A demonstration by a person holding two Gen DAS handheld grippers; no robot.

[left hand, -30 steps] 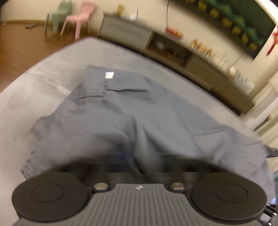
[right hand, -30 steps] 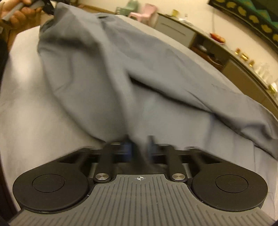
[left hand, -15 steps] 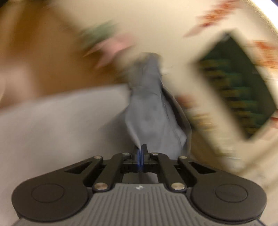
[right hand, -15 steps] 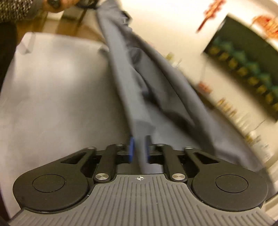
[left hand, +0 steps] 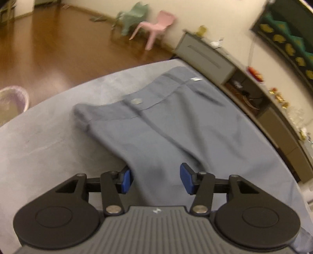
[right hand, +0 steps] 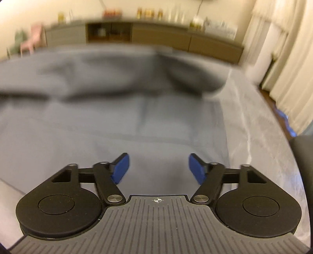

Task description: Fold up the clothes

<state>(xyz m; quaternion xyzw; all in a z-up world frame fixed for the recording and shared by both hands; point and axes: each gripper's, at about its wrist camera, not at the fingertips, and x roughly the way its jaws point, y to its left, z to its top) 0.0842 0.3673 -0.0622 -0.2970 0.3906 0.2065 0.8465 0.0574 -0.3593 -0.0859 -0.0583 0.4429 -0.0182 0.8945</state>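
Note:
Grey trousers [left hand: 176, 125] lie spread on the light grey table [left hand: 49, 140], waistband with a button at the far end. In the left wrist view my left gripper [left hand: 156, 178] is open over the near end of the cloth, blue pads either side of it. In the right wrist view the same trousers [right hand: 117, 117] fill the frame, with a raised, blurred fold at the far side. My right gripper [right hand: 158, 169] is open just above the flat cloth and holds nothing.
A long low sideboard [left hand: 244, 86] with small items runs past the table's far edge. A pink chair [left hand: 156, 25] and a green chair [left hand: 133, 15] stand on the wooden floor. A basket [left hand: 11, 101] sits at left. Curtains [right hand: 289, 78] hang at right.
Both grippers were shut on the trousers and held them lifted in the air. Now the trousers lie on the table and both grippers have opened and let go.

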